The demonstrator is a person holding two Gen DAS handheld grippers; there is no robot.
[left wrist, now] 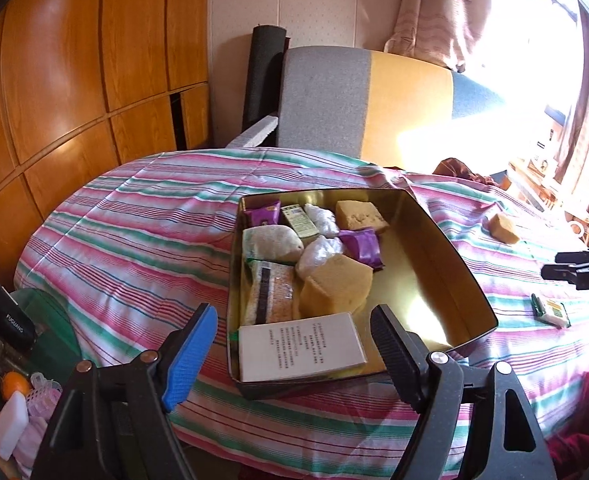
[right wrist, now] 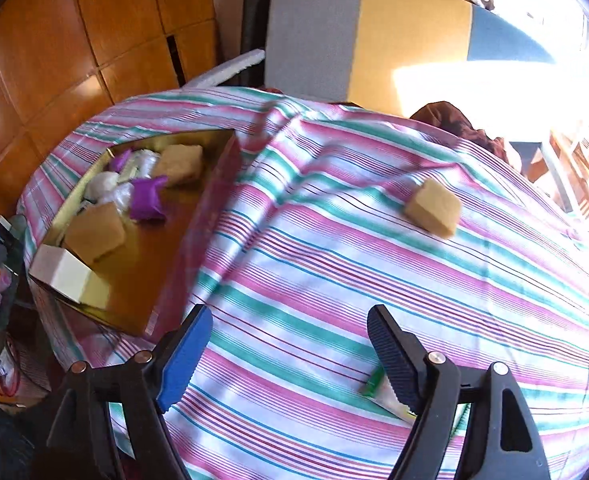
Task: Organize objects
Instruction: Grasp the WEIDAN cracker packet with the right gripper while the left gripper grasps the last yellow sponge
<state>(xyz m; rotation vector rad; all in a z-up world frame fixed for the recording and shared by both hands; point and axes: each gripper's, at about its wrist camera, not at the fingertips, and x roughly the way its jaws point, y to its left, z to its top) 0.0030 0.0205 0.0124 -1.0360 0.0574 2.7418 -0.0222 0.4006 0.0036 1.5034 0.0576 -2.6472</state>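
Observation:
An open gold tin lies on the striped cloth. It holds purple packets, yellow blocks, white wrapped lumps, a cracker pack and a white card box. My left gripper hangs open over the tin's near edge with nothing between its fingers. To the right of the tin, a loose yellow block and a small green-and-white pack rest on the cloth. My right gripper is open and empty above the cloth. The pack lies partly behind its right finger. The tin is at its left.
A chair with a grey, yellow and blue back stands behind the table. Wooden cabinet doors fill the left. A low shelf of clutter sits at the near left. A brown cloth lies at the far right edge, by a bright window.

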